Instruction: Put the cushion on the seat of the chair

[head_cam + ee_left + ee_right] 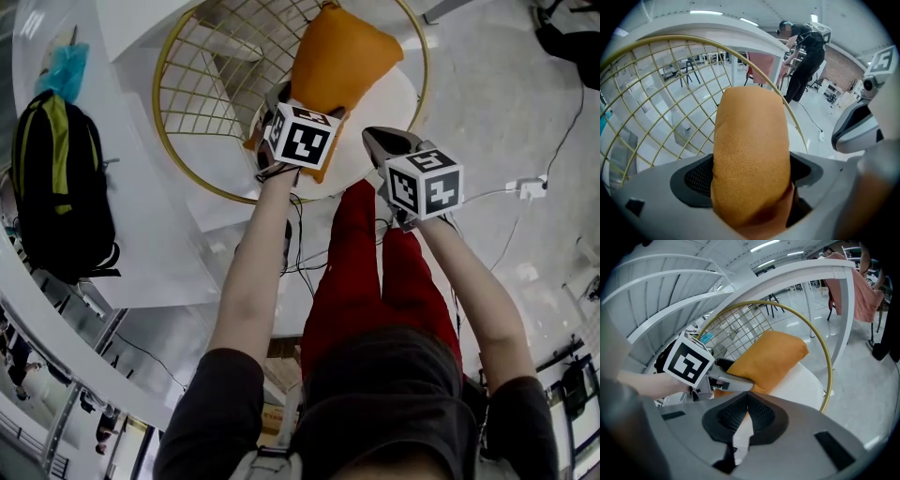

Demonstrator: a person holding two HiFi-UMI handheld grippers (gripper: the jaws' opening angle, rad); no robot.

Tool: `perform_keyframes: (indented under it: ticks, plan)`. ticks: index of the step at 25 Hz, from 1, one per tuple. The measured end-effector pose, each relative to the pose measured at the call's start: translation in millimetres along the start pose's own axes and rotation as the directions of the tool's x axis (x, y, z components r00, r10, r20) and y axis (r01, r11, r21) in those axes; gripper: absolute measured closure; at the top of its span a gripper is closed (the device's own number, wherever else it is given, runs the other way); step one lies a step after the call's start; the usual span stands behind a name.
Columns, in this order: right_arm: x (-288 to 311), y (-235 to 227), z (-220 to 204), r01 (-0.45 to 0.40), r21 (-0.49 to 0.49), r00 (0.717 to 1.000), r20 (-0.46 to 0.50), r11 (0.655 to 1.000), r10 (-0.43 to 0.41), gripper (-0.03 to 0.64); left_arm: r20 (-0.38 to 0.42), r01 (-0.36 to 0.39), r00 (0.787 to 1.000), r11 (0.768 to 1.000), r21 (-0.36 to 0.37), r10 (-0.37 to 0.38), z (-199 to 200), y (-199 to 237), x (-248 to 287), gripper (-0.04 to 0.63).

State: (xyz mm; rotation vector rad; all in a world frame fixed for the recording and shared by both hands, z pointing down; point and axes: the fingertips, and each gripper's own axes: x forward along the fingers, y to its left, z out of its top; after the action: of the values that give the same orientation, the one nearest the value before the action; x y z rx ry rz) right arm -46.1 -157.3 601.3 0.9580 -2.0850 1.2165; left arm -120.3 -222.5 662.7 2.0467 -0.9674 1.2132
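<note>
1. Left gripper [752, 185] is clamped on the near end of the puffy orange fabric cushion [342, 56]; its long axis runs toward 1 o'clock.
2. The cushion's over the gold wire chair's round white seat [392, 101].
3. Right gripper [746, 416] is pinched together, empty, just beside.

A digit 5 stood on the top face of the marker cube [424, 184] of the right gripper [382, 141], right of centre in the head view. The same 5 showed at the upper right of the left gripper view. The other cube [300, 136] bore only black-and-white square patterns; nothing else was legible.
</note>
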Motion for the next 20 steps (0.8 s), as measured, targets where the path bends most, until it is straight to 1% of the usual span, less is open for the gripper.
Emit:
perform_keyframes:
  ticks: [9, 11, 13, 17, 18, 19, 20]
  plan:
    - [-8, 9, 3, -0.008, -0.022, 1.000, 0.006, 1.000, 0.008, 0.598, 0.052, 0.017, 0.999, 0.996, -0.086, -0.012, 5, 3, -21, 0.120]
    - [-11, 11, 5, -0.010, -0.027, 1.000, 0.011, 1.000, 0.010, 0.598, 0.069, 0.022, 0.998, 0.993, -0.116, -0.014, 9, 5, -28, 0.121]
    - [-13, 11, 7, -0.011, -0.018, 1.000, 0.018, 1.000, 0.011, 0.598, 0.080, 0.024, 0.997, 0.989, -0.149, -0.012, 12, 6, -35, 0.121]
    - [-20, 11, 13, -0.008, -0.001, 0.999, 0.040, 1.000, 0.008, 0.598, 0.104, 0.027, 0.995, 0.983, -0.183, -0.008, 15, 6, -46, 0.127]
    - [-22, 12, 15, -0.008, -0.003, 0.999, 0.046, 1.000, 0.008, 0.598, 0.114, 0.029, 0.993, 0.981, -0.193, -0.007, 17, 5, -49, 0.139]
    - [-24, 12, 18, -0.008, -0.007, 0.999, 0.051, 1.000, 0.008, 0.598, 0.124, 0.027, 0.992, 0.978, -0.205, -0.001, 19, 5, -52, 0.166]
    - [-26, 12, 20, -0.008, -0.011, 0.998, 0.057, 1.000, 0.008, 0.598, 0.132, 0.022, 0.991, 0.976, -0.217, 0.007, 20, 5, -56, 0.212]
